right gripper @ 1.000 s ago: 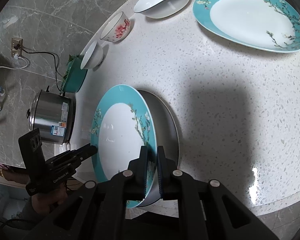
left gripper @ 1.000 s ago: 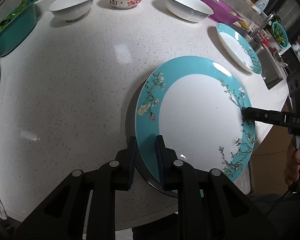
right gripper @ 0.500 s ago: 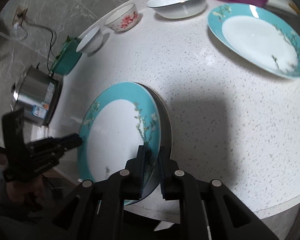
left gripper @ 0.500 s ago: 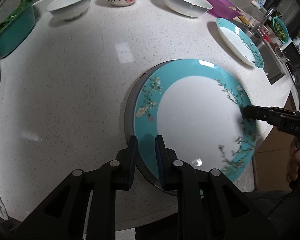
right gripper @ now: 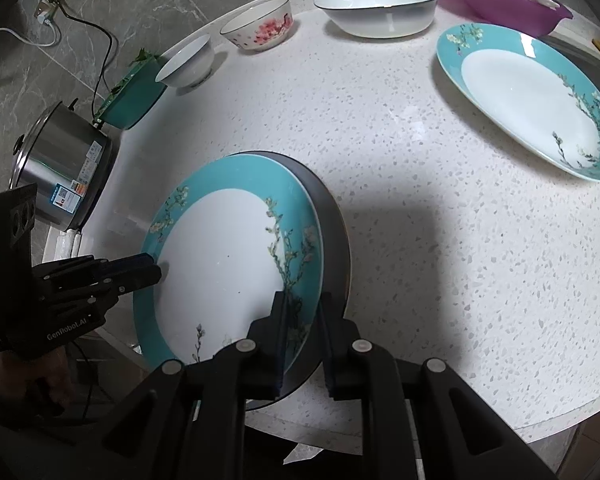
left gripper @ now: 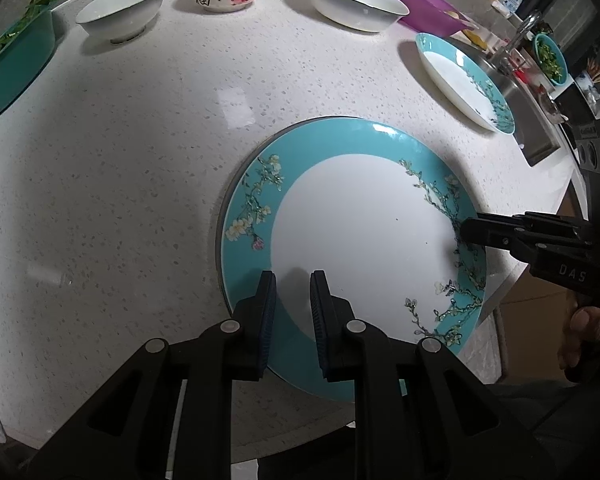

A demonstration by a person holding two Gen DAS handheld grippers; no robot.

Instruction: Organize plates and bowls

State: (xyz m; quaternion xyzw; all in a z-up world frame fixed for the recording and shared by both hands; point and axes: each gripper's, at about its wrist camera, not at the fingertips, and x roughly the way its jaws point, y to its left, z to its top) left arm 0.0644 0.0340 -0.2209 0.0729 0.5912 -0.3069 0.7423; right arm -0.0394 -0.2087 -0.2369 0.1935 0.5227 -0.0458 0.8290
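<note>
The white speckled counter (left gripper: 140, 160) fills both views. At its lower centre the teal plate (left gripper: 360, 240) lies flat on a dark plate (right gripper: 336, 232). A second teal plate (right gripper: 532, 96) sits at the upper right, three bowls (left gripper: 356, 0) along the top edge. The left claw (left gripper: 293, 312) straddles the plate's near rim, jaws slightly apart, not pressing. The right claw (right gripper: 302, 336) has just been opening, the rim between its pads.
</note>
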